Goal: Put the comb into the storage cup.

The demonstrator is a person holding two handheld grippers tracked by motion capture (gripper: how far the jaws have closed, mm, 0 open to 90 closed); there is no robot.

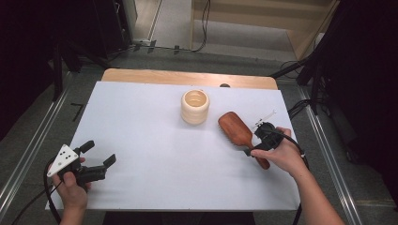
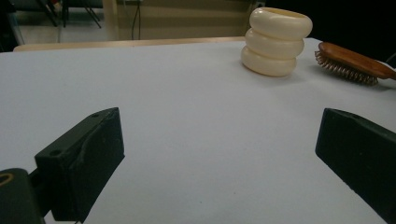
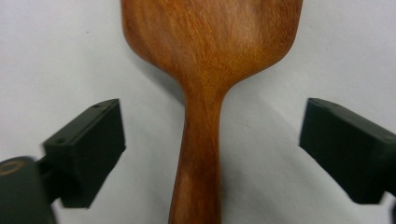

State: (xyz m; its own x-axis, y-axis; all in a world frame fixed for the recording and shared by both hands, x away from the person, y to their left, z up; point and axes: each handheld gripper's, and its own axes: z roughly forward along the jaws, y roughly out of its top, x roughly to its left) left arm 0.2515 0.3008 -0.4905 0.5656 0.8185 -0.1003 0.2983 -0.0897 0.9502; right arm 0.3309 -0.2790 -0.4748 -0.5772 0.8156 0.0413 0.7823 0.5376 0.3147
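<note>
A brown wooden hairbrush (image 1: 235, 130) lies bristles down on the white table cover, right of centre. My right gripper (image 1: 259, 139) hovers over its handle (image 3: 198, 158). Its jaws stand wide apart on either side of the handle and touch nothing. A cream ribbed cup (image 1: 195, 107) stands upright near the middle back of the table, and it also appears as the cup (image 2: 276, 41) with the hairbrush (image 2: 352, 63) to its right. My left gripper (image 1: 99, 155) rests at the front left, open and empty, above bare cover (image 2: 205, 130).
The white cover (image 1: 155, 154) spans most of the table, with a wooden strip (image 1: 187, 77) showing along the far edge. Cables and dark stands sit on the floor beyond the table. A metal rail (image 1: 28, 154) runs along the left side.
</note>
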